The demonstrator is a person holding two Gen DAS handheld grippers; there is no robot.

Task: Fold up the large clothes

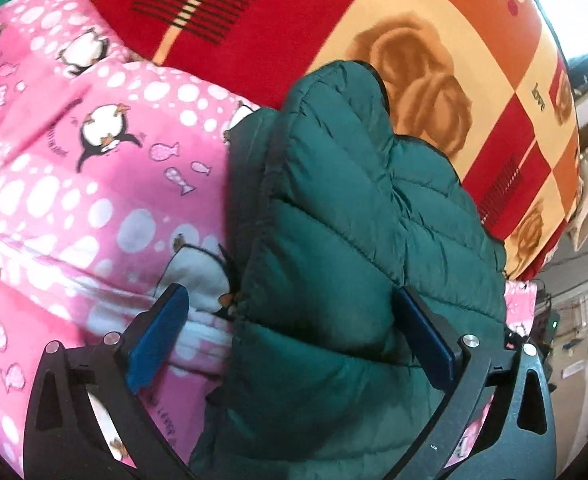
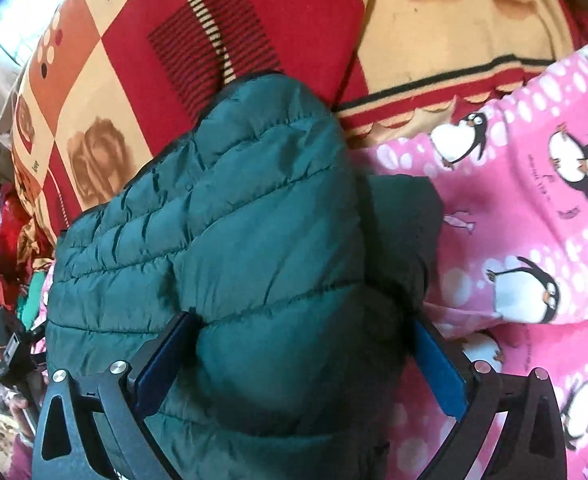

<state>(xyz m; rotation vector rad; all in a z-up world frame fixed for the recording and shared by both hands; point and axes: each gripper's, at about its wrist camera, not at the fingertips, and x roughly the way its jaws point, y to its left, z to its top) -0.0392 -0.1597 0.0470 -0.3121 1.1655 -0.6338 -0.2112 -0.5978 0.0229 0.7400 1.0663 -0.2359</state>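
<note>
A dark green quilted puffer jacket (image 1: pixel 354 200) lies bunched on a bed, partly over a pink penguin-print blanket (image 1: pixel 93 160). My left gripper (image 1: pixel 289 294) is open wide over the jacket's left edge. Its left pad (image 1: pixel 157 344) hangs above the pink blanket and its right pad (image 1: pixel 426 332) lies against the green fabric. In the right wrist view the same jacket (image 2: pixel 233 200) bulges up between the fingers of my right gripper (image 2: pixel 302 320), which stands just as wide. Neither pad pair pinches the cloth. The pink blanket (image 2: pixel 514 200) lies to the right.
A red, orange and cream patterned bedcover (image 1: pixel 253 20) (image 2: pixel 133 60) spreads beyond the jacket. The bed's edge and room clutter show at the far right of the left wrist view (image 1: pixel 586 280). Heaped red cloth and a dark device (image 2: pixel 9 344) sit at the left edge of the right wrist view.
</note>
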